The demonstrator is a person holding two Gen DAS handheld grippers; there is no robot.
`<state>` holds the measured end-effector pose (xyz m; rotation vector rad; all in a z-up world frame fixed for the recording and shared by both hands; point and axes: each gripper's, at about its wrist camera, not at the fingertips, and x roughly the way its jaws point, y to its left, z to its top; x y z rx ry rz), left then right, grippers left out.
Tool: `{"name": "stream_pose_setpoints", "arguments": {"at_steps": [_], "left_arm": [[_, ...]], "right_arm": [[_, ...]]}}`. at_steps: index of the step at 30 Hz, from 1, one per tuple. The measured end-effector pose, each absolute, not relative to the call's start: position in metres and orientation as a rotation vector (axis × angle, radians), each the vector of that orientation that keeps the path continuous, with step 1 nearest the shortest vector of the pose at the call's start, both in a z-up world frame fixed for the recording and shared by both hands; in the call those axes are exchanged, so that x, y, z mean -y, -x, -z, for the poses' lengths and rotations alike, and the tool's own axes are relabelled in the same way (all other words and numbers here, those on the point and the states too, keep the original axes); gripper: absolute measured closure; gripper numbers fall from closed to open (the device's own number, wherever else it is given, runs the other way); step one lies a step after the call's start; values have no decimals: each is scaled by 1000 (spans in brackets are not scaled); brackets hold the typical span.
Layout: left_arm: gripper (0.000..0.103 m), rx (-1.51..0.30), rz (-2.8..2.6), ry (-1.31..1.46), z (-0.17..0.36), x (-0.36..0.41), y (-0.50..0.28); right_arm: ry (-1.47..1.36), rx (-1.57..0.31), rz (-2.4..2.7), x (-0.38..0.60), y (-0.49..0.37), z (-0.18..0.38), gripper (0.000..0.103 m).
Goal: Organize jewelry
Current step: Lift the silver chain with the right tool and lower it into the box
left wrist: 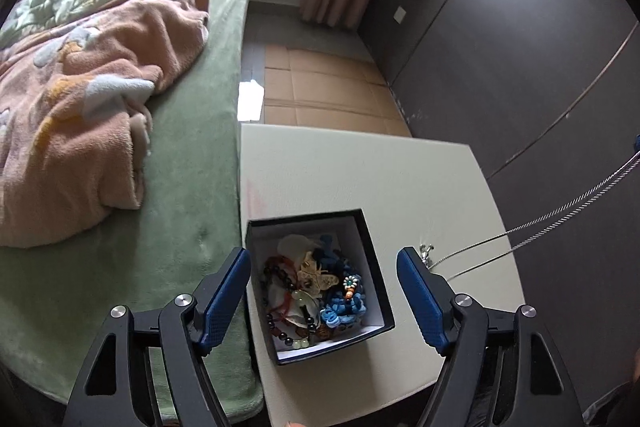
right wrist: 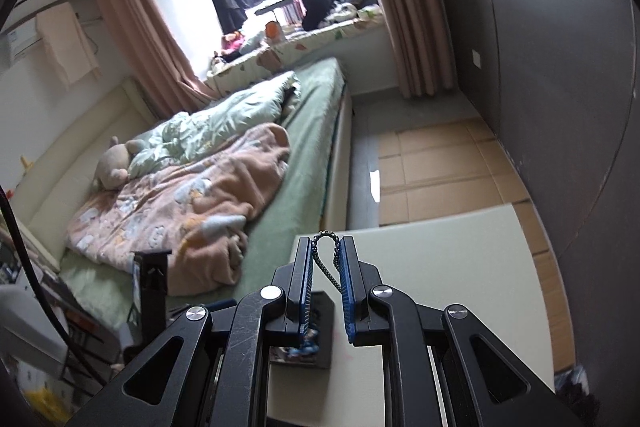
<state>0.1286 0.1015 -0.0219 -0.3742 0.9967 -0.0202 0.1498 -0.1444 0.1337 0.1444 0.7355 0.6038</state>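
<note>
The right gripper (right wrist: 325, 247) is pinching a silver chain (left wrist: 560, 211), stretching it rightward from the table (left wrist: 360, 167); the left gripper (left wrist: 324, 255), gaping empty, is hovering over the jewelry box (left wrist: 376, 259), nearer the chain's resting end.

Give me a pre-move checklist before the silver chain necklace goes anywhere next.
1. Right gripper pinching the silver twisted chain necklace: ok, loop shows between the pads.
2. Left gripper clear of the chain: ok, jaws wide, nothing between them.
3. Chain fully lifted: not ok, its clasp end lies on the cream tabletop.
4. Chain free of the black square box: ok, it runs beside it.
5. Room in the box: cannot tell, beads and blue knotted cords crowd it.
</note>
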Motion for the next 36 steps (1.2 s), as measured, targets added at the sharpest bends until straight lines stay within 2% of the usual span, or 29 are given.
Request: {"name": "stream_pose_setpoints", "arguments": {"at_steps": [18, 36], "left_arm": [[27, -922, -6, 489, 10, -143, -111], [27, -897, -7, 519, 6, -155, -106]], "right_arm": [[-47, -516, -639, 83, -118, -254, 89], [-13, -545, -653, 51, -132, -240, 89]]}}
